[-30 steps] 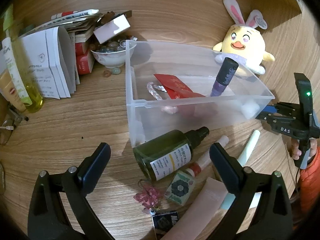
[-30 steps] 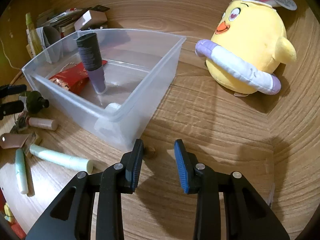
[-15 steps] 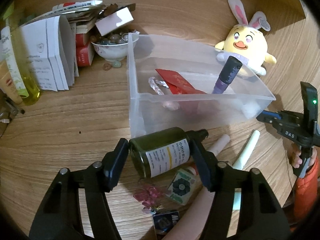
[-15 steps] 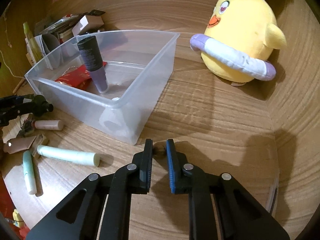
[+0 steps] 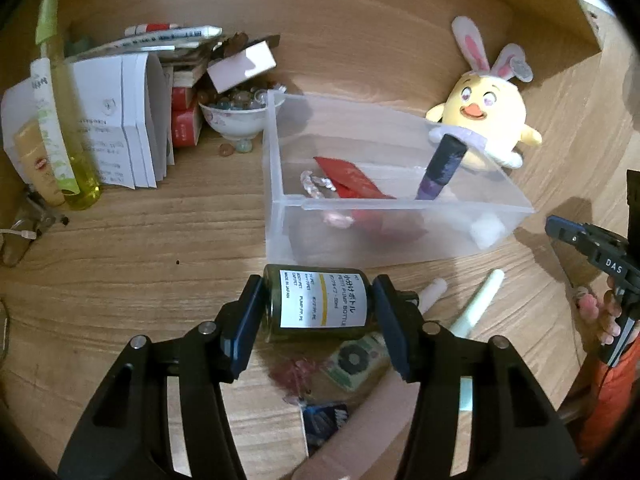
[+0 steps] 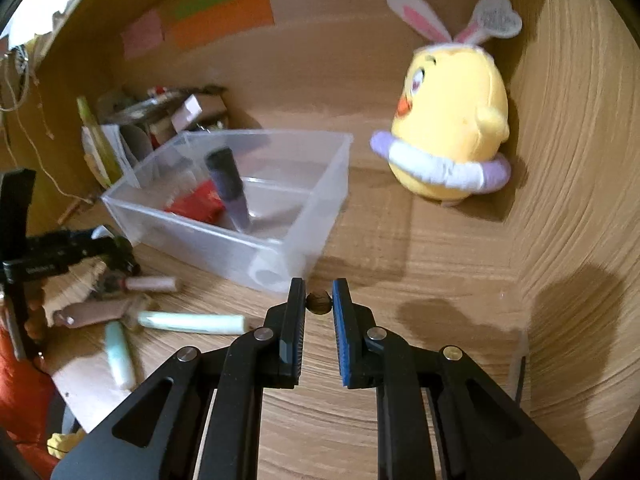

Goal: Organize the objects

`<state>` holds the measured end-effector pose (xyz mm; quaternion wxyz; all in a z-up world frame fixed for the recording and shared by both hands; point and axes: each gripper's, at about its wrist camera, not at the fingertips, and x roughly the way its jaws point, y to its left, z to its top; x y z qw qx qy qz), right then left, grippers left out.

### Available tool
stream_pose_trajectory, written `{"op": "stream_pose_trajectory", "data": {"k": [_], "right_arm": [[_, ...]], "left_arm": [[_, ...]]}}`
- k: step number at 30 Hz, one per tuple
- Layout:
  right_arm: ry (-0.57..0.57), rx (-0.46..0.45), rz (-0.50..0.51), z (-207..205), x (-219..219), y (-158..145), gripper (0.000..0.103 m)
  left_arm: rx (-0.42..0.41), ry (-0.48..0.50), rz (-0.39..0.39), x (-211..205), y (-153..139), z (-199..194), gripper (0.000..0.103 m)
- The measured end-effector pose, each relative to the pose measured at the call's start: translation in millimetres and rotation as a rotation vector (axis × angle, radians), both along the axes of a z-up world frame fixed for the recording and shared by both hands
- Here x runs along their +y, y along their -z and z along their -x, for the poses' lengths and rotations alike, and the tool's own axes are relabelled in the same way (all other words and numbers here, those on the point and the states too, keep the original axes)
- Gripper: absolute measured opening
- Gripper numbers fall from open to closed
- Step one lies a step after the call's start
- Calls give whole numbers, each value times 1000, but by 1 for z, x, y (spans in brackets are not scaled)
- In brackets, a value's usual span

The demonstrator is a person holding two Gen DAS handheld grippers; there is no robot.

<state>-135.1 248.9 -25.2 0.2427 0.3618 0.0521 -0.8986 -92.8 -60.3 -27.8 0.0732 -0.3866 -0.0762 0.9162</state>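
In the left wrist view, the left gripper (image 5: 318, 312), wide open 1 second ago, is now clamping the green pump bottle (image 5: 318, 306) just off the desk beside the clear bin (image 5: 280, 200). In the right wrist view, the right gripper (image 6: 319, 304) is now pinching a small brown bead (image 6: 319, 303) near the bin's corner; both look bin-bound.

The clear bin (image 5: 400, 236) sits mid-desk, a tube (image 5: 442, 166) leaning upright inside it beside a flat packet (image 5: 352, 180). Behind its right corner stands the plush chick (image 5: 484, 120); to its left a bowl (image 5: 236, 120), then stacked papers (image 5: 120, 120). Before the bin lies a bottle (image 5: 320, 306).
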Motion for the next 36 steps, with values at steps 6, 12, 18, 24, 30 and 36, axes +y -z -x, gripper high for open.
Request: {"op": "stream_pose_trajectory", "data": {"k": [6,12,18,24,30,36], "right_arm": [[-17,58,19,-14,0,-22,12],[-39,111,41,-19,-9,-39,12],[-58,146,55,-18,-25,-47,12],[-79,142,86,-8,-40,-48,12],[-90,127,84,8,-60,-44,12],[-95,83,68,28,-77,-30,12]], "left_arm": [[77,5,1,5,-28,-17,55],[149,-1,16,10,-52,-18,55],[183,-15,19,16,-65,-9,55],[184,-12,20,23,-69,6,52],[173,-13,9,26,-71,21,40],[123,4,23,26,-57,25,40]]}}
